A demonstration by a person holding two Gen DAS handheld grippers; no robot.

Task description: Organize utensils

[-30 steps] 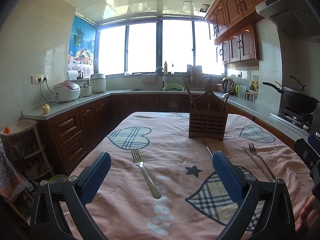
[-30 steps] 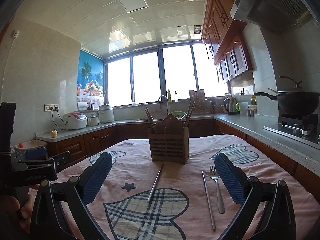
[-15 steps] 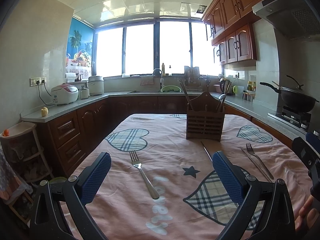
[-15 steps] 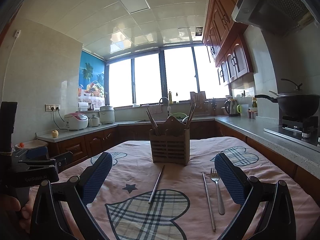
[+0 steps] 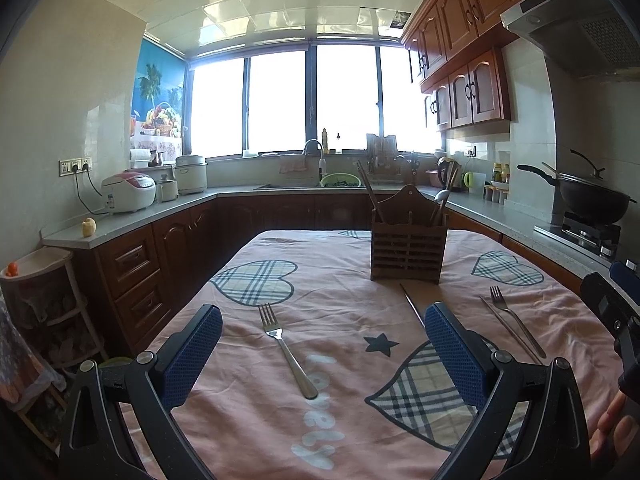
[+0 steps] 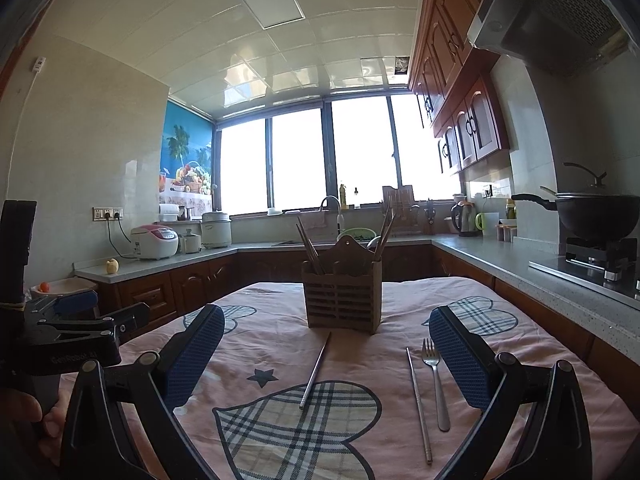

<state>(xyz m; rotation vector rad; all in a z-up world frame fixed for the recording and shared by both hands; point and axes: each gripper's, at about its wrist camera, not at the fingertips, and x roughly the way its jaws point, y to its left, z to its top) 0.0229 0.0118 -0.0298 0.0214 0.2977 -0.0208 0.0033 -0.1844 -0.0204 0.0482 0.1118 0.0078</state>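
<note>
A wooden utensil holder point(image 5: 407, 250) stands on the pink tablecloth point(image 5: 340, 312), with chopsticks and a spoon in it; it also shows in the right wrist view point(image 6: 342, 296). A steel fork point(image 5: 287, 350) lies between the fingers of my open, empty left gripper point(image 5: 323, 354). My right gripper point(image 6: 327, 354) is open and empty above the cloth. A steel chopstick point(image 6: 315, 370) lies ahead of it, a second chopstick point(image 6: 417, 394) and a fork point(image 6: 436, 384) lie to its right. The same pair, a fork point(image 5: 516, 326) beside a chopstick, shows in the left wrist view.
Grey counters with brown cabinets ring the table. A wok point(image 6: 596, 212) sits on the stove at the right. Rice cookers point(image 5: 128, 192) stand on the left counter. A sink with a green bowl point(image 5: 340, 179) is under the window.
Both cameras have tilted slightly, so the table and holder sit a little lower in view. The utensils have not moved and both grippers stay open.
</note>
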